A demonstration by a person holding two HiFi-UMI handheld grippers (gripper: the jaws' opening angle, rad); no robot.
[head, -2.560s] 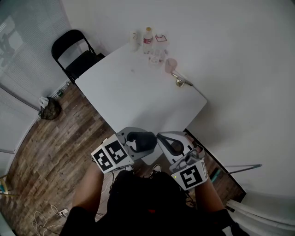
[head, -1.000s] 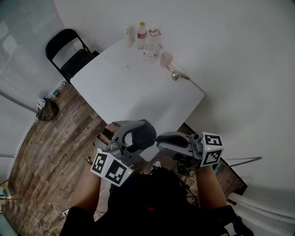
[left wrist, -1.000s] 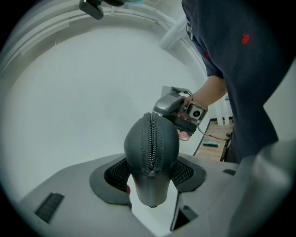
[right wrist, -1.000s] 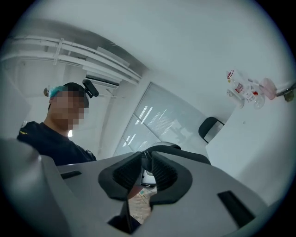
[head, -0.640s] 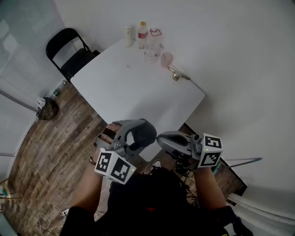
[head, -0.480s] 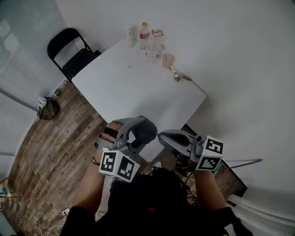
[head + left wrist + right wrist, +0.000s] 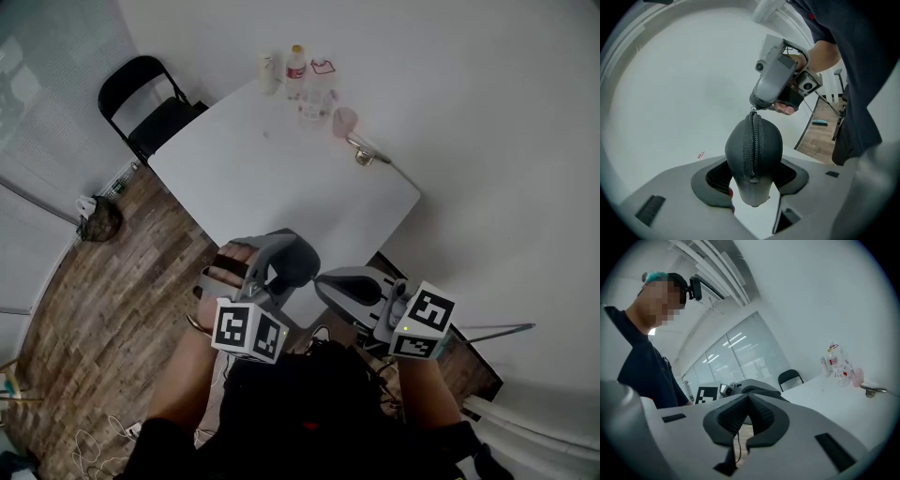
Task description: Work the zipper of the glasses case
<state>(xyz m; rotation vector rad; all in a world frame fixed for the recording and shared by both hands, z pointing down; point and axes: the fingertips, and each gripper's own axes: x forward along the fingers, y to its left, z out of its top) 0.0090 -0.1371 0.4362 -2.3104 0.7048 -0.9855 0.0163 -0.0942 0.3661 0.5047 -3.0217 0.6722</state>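
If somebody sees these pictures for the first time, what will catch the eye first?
The dark glasses case, gripped in the left tool, with its zipper in full view. The right tool is shut on the zipper pull at the case's far end. Beyond lies a white table with bottles at its far corner.

The dark grey oval glasses case [image 7: 766, 140] looks matt & cloth-like, w/ a black toothed zipper [image 7: 752, 145]. Your left gripper [image 7: 752, 178] & right gripper [image 7: 749, 401]: smooth matt grey plastic shells, ribbed black pads [image 7: 764, 414]. The white tabletop [image 7: 281, 178] is smooth; the floor [image 7: 103, 281] is brown wood planks.
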